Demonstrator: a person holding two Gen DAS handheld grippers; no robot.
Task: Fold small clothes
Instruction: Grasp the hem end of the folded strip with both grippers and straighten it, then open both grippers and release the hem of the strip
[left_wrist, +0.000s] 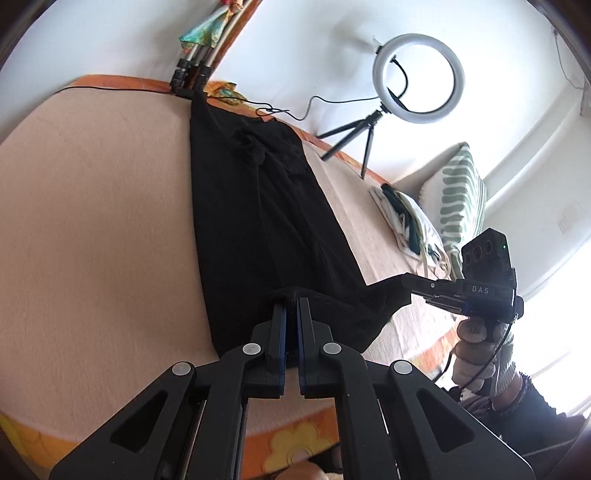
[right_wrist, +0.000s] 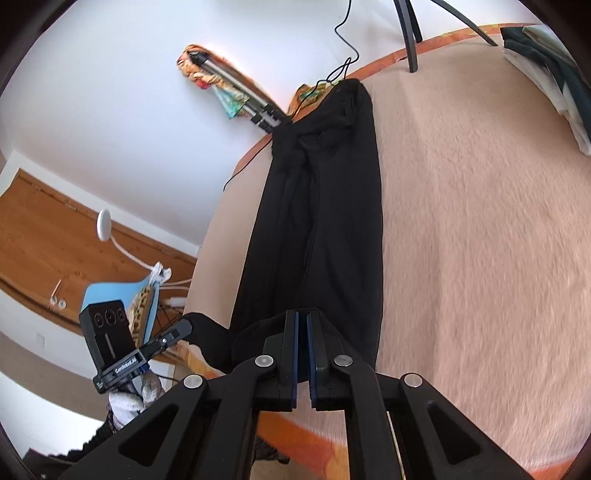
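A long black garment (left_wrist: 258, 206) lies stretched out over a peach blanket (left_wrist: 96, 221), running away from me to the far edge. My left gripper (left_wrist: 291, 306) is shut on its near hem. My right gripper (right_wrist: 302, 317) is shut on the same hem, at the other corner. In the left wrist view the right gripper (left_wrist: 406, 282) shows at the right, clamped on the cloth's corner. In the right wrist view the left gripper (right_wrist: 184, 325) shows at the left, holding the black garment (right_wrist: 317, 206) at its corner. The near hem is lifted a little off the blanket (right_wrist: 480, 221).
A ring light on a small tripod (left_wrist: 417, 77) stands at the far edge, with a cable. A folded pile of white and green clothes (left_wrist: 406, 221) and a striped pillow (left_wrist: 461, 199) lie to the right. Another tripod (left_wrist: 192, 74) stands at the garment's far end.
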